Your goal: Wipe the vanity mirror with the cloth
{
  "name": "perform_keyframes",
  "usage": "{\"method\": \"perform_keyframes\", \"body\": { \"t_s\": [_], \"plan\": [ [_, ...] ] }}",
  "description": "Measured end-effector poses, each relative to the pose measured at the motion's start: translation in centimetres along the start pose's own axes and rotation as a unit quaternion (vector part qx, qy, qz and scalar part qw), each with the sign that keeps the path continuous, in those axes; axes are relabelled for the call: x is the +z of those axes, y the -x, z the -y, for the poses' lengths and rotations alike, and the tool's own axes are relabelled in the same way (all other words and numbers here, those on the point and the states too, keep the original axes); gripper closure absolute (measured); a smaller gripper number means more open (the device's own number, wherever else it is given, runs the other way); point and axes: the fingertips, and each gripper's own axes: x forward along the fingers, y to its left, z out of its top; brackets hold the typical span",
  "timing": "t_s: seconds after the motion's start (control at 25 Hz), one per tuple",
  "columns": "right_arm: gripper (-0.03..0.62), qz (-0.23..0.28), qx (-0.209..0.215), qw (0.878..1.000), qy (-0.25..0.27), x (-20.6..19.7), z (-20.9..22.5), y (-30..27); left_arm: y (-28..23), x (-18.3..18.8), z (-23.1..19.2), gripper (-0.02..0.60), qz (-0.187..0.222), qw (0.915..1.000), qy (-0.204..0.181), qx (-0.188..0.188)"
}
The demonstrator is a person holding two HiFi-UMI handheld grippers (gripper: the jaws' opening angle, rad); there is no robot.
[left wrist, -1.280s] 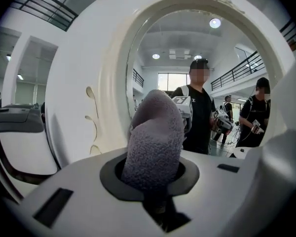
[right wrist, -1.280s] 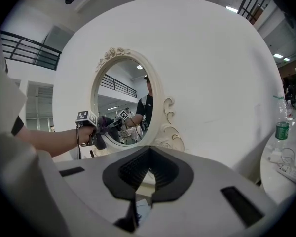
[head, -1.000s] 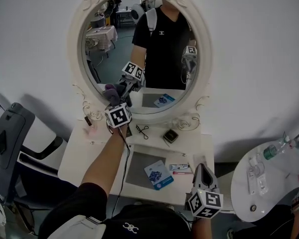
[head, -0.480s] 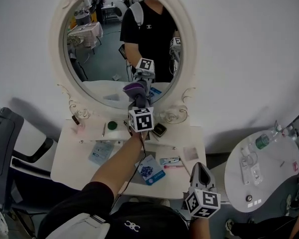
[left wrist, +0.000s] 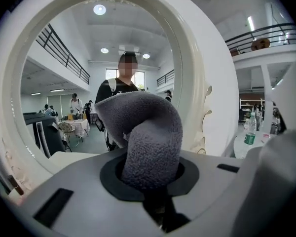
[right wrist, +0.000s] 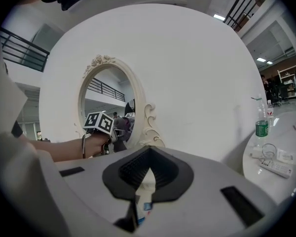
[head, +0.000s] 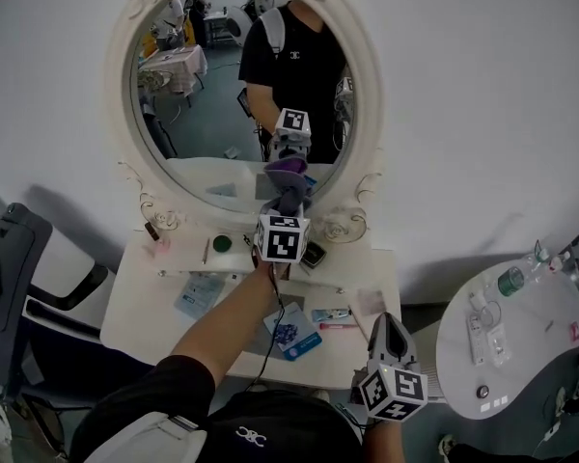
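While the left gripper [head: 287, 210] was stretched far over the vanity table [head: 179, 258], its jaws were clamped on the cloth [left wrist: 149, 132], which rose out from between them as a thick folded roll and bent over toward the left. In the head view the free end of the cloth met the glass of the vanity mirror [head: 198, 114] at its lower right part, just above the ornate frame, and its reflection showed directly above it. The right gripper [right wrist: 147, 174] was held low at the near right, well apart from the mirror, with its jaws drawn together and nothing between them.
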Motion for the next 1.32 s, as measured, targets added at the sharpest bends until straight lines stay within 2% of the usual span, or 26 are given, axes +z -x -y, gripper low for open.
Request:
{"method": "perform_keyframes", "body": {
  "t_s": [0.16,0.24,0.36,0.56,0.88,1.32],
  "plan": [
    [0.583,0.013,0.031,0.999,-0.001,0.4,-2.1,-1.7,4.9,0.1,-1.1,0.526,0.02,0.9996,0.018,0.009],
    [0.583,0.013,0.028,0.999,0.03,0.4,-2.9,-2.5,7.3,-1.0,-1.2,0.526,0.018,0.9996,0.022,0.006],
    [0.583,0.015,0.032,0.996,0.087,0.2,-5.0,-3.7,11.0,-3.8,-1.7,0.526,-0.001,0.9997,0.023,0.002],
    [0.583,0.002,0.089,0.993,0.081,-0.8,-8.8,-5.5,16.0,-7.9,-2.3,0.526,-0.031,0.9986,0.042,0.01],
    [0.583,-0.009,0.135,0.988,0.08,-1.1,-11.8,-6.3,18.6,-8.3,-2.2,0.526,-0.027,0.9981,0.052,0.018],
    [0.583,-0.016,0.149,0.985,0.085,-1.2,-12.7,-6.1,19.3,-8.8,-2.1,0.525,-0.029,0.9973,0.066,0.013]
  ]
}}
